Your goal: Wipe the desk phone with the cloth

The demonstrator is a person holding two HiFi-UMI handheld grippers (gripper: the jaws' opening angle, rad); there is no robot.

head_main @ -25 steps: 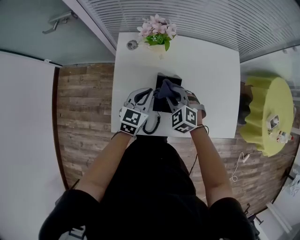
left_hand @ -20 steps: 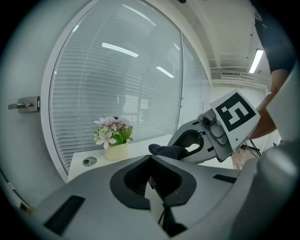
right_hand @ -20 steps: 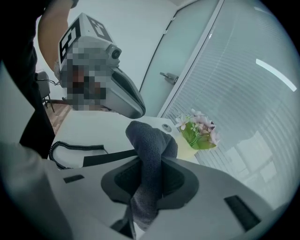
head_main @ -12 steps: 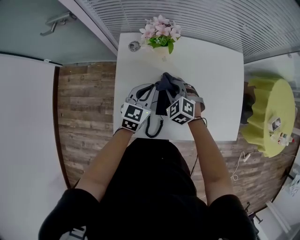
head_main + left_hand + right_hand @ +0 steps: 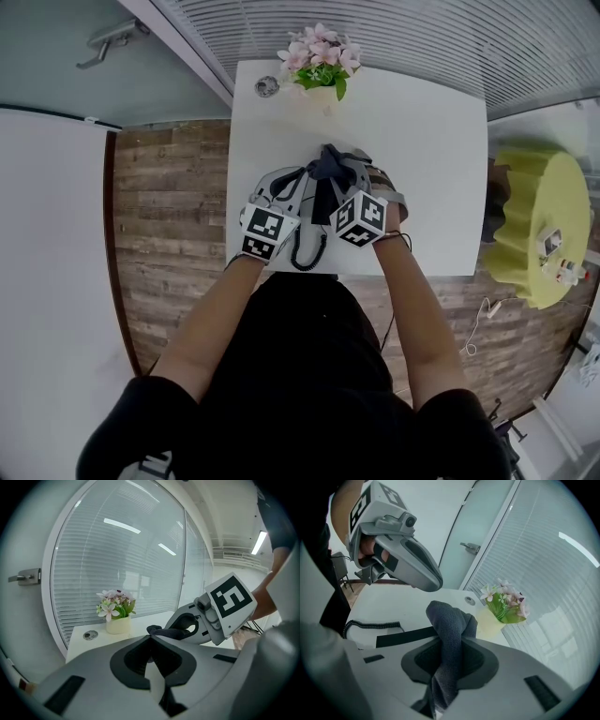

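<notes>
On the white table [image 5: 431, 169], both grippers hover close over the black desk phone [image 5: 321, 206].
The right gripper [image 5: 453, 641] pinches the dark cloth [image 5: 446, 618], whose bunched end sticks out past the jaw tips toward 12 o'clock. The left gripper [image 5: 151, 638], at the phone's 9 o'clock, has its jaws pressed together on nothing. The coiled cord [image 5: 306, 251] loops off toward 6 o'clock, and a flower pot [image 5: 319, 66] stands at 12 o'clock.

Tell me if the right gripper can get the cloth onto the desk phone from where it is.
Probably yes. The right gripper is shut on the cloth and sits right over the desk phone with nothing between them; the left gripper is alongside, not across its path.
</notes>
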